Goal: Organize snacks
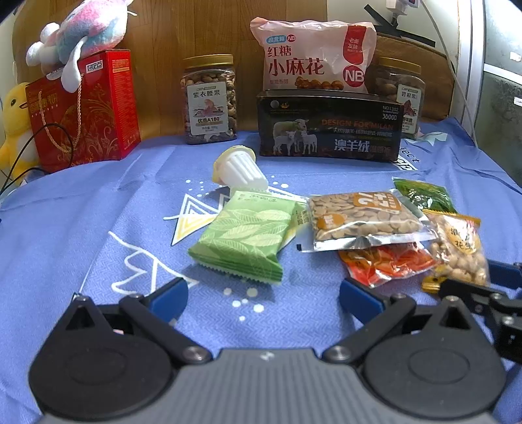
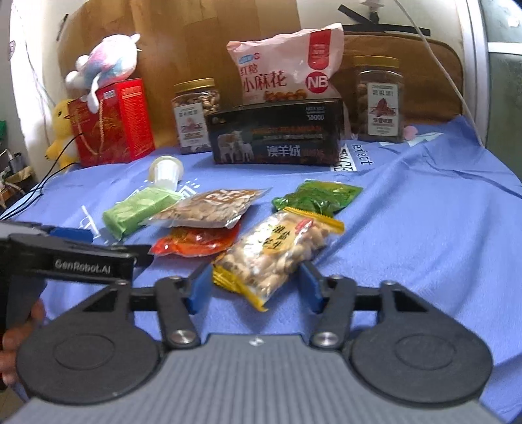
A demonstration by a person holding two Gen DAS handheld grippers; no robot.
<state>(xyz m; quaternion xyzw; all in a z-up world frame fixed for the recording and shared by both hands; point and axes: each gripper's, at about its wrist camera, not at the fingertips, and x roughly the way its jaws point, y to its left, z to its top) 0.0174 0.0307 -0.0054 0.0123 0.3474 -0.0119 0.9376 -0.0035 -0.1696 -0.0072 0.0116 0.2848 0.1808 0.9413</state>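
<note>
Small snack packs lie on the blue cloth: a light green leaf-print pack [image 1: 243, 239] [image 2: 138, 208], a clear bag of flat nuts [image 1: 365, 217] [image 2: 208, 207], a red-orange pouch [image 1: 388, 264] [image 2: 195, 243], a dark green pouch [image 1: 424, 194] [image 2: 318, 195], a peanut bag [image 1: 460, 249] [image 2: 277, 254] and a white jelly cup [image 1: 239, 169] [image 2: 165, 171] on its side. My left gripper [image 1: 264, 298] is open and empty, just short of the green pack. My right gripper [image 2: 254, 285] is open, its blue fingers on either side of the peanut bag's near end.
At the back stand a red gift box [image 1: 88, 111], two nut jars [image 1: 208, 98] [image 2: 378, 98], and a dark box [image 1: 329, 125] with a pink twist-snack bag [image 1: 313, 60] on top. Plush toys [image 1: 81, 29] sit at the left. Cables hang at the right.
</note>
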